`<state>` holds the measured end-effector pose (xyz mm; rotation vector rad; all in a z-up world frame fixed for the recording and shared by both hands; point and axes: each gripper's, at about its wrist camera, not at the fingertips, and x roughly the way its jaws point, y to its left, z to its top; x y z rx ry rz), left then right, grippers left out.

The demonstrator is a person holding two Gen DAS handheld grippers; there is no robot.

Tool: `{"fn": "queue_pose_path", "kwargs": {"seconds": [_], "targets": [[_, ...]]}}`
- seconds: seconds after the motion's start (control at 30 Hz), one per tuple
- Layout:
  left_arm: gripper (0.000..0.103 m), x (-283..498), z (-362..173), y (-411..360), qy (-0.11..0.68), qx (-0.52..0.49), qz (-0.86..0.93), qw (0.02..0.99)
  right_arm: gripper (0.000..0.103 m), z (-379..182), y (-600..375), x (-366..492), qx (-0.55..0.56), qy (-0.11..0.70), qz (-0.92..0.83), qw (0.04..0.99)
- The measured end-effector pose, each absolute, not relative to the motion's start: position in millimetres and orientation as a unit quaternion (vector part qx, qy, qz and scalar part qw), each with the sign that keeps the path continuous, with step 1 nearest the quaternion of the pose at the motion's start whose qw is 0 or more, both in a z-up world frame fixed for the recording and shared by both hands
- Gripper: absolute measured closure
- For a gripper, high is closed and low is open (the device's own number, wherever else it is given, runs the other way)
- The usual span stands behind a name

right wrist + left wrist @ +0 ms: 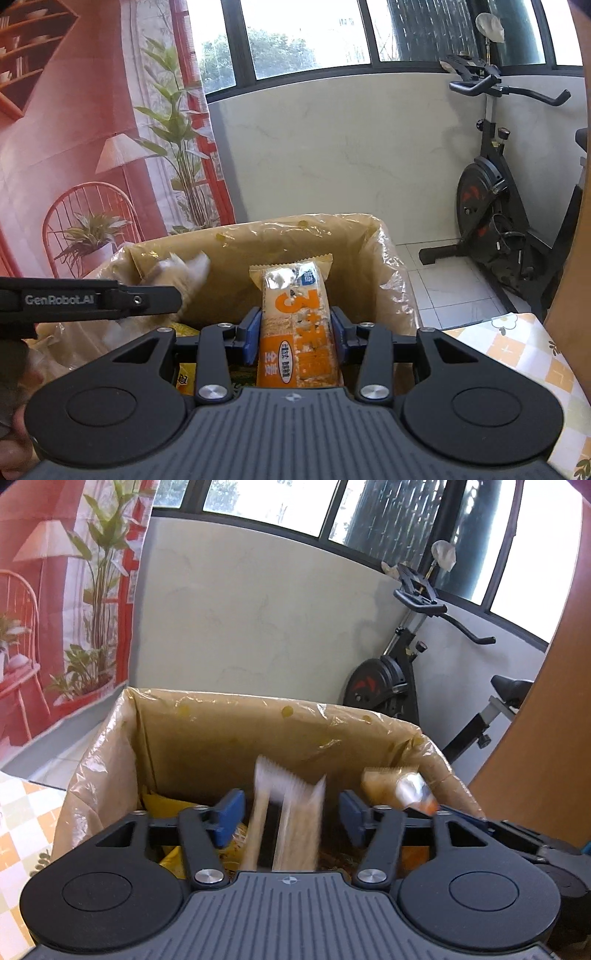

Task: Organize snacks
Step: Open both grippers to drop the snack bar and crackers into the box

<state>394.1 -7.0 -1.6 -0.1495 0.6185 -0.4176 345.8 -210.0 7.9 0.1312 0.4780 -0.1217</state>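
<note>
Hovering over a plastic-lined cardboard box (229, 734), the left gripper (291, 814) is standing with its blue pads (231, 812) spread apart and touching nothing, as the left wrist view is showing; a beige snack packet (291, 812), blurred with motion, is hanging loose in the gap between them, above the yellow packets (164, 805) already lying in the box; to its right an orange snack bar (402, 788) is poking up behind the tip of the right gripper (443, 808), whose grasp cannot be told from this side; an exercise bike (399, 675) is standing against the pale wall beyond the box, and a checked tablecloth (22, 830) is showing at the lower left. Looking from the right wrist, the right gripper (295, 332) is clenching the orange snack bar (295, 332) upright, its blue pads (251, 336) pressing on both edges of the wrapper just above the box (369, 266); the left gripper's black finger (92, 301) is reaching in from the left edge, with the blurred beige snack packet (181, 275) showing at its tip over the box's far left corner; the yellow packets (186, 380) are peeking out below the jaws; a person's fingers (14, 424) are showing at the lower left corner; the exercise bike (491, 203) is standing on the tiled floor to the right, and the tablecloth (517, 354) is covering the table edge beside the box.
</note>
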Motion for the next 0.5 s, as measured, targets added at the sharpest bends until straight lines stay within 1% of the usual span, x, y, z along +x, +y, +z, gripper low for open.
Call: {"fn": "queue_pose_path", "kwargs": {"seconds": [0.1, 0.5], "targets": [[0.037, 390.7, -0.6, -9.1, 0.300, -0.062, -0.205, 0.929, 0.059, 7.9, -208.0, 343.6, 0.062, 0.232, -0.060, 0.969], [0.037, 364.1, 23.9, 0.8, 0.275, -0.056, -0.206, 0.937, 0.059, 28.0, -197.8, 313.2, 0.049, 0.199, -0.055, 0.977]]}}
